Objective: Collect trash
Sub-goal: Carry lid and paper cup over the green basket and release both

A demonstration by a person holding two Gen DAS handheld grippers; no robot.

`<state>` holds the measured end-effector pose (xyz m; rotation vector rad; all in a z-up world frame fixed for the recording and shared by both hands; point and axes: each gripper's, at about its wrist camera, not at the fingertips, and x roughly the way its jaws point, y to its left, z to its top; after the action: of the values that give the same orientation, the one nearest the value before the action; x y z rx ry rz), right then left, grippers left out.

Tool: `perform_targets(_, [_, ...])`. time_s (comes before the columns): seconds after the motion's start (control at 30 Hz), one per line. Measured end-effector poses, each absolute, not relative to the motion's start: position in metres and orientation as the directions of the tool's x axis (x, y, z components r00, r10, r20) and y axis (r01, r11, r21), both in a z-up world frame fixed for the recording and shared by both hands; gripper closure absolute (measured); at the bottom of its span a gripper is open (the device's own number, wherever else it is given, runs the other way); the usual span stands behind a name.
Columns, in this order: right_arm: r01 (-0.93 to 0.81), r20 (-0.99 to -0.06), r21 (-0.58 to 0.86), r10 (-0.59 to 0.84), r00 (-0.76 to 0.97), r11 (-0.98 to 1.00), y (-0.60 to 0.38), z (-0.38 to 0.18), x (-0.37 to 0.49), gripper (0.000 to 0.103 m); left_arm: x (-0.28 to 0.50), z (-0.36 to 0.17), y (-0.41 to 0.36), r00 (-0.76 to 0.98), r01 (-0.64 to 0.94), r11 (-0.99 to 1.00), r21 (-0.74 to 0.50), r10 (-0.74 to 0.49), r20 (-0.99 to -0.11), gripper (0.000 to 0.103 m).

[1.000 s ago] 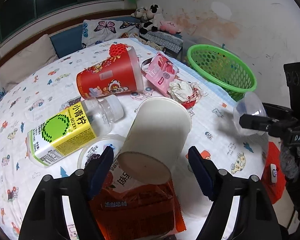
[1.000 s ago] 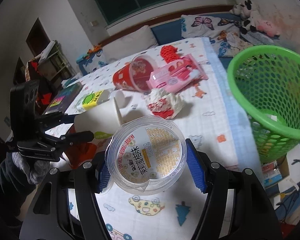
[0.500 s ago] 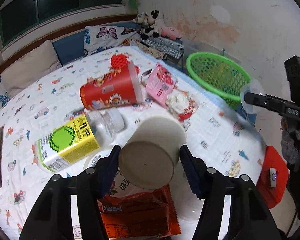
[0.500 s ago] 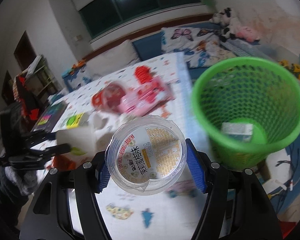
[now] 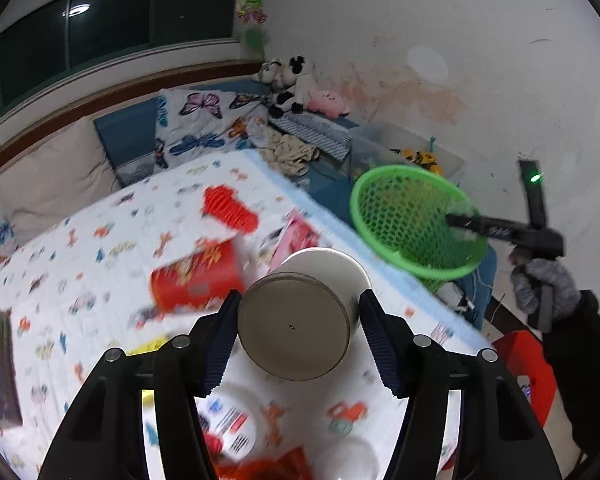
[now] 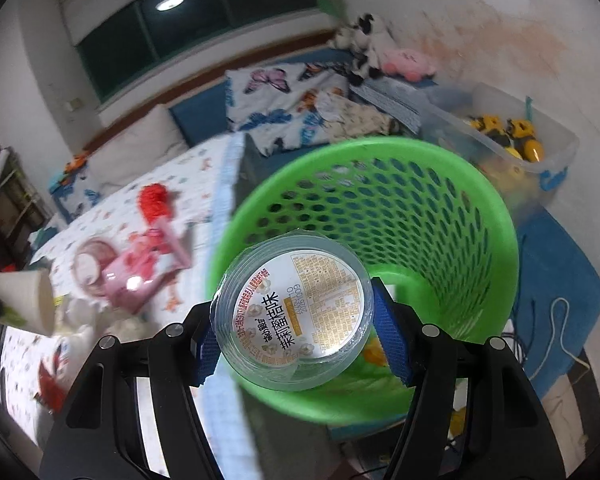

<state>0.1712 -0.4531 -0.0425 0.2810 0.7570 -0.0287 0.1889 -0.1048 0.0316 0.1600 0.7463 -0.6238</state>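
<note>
Left claw (image 5: pixel 298 334) clenched on a white paper cup (image 5: pixel 304 312), base toward the camera, lifted clear of the bed (image 5: pixel 100 248) with its cartoon-print sheet. Below, blurred: a red cup (image 5: pixel 198 276) on its side, a pink packet (image 5: pixel 296 234), an orange wrapper (image 5: pixel 268 466). Right claw (image 6: pixel 294 332) grasping a clear plastic lid (image 6: pixel 294 312) with a printed label, held over the open mouth of the green mesh basket (image 6: pixel 440 208), which stands off the bed's edge. Seen from the left wrist, right claw reaching across the basket rim, gloved hand (image 5: pixel 544 288) on its handle.
</note>
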Motion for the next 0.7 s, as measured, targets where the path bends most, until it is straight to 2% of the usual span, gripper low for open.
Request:
perform_targets(0.27, [0.172, -0.750, 0.209, 0.045, 0.659, 0.963, -0.474, -0.076, 0.198, 0.037, 0.223, 0.043, -0.164, 0.543, 0.623, 0.779, -0.067, -0.493, -0.679, 0.045])
perform_targets(0.47, [0.163, -0.767, 0.157, 0.016, 0.641, 0.974, -0.473, -0.082, 0.204, 0.037, 0.249, 0.046, -0.206, 0.522, 0.649, 0.758, -0.065, -0.505, -0.687, 0.045])
perform_targets(0.6, [0.150, -0.763, 0.123, -0.003, 0.646, 0.981, -0.472, -0.081, 0.203, 0.028, 0.265, 0.043, -0.234, 0.499, 0.660, 0.747, -0.075, -0.511, -0.699, 0.045])
perform_targets(0.7, [0.147, -0.755, 0.122, -0.004, 0.656, 0.982, -0.473, -0.077, 0.200, 0.028, 0.272, 0.041, -0.250, 0.486, 0.665, 0.743, -0.081, -0.513, -0.707, 0.045])
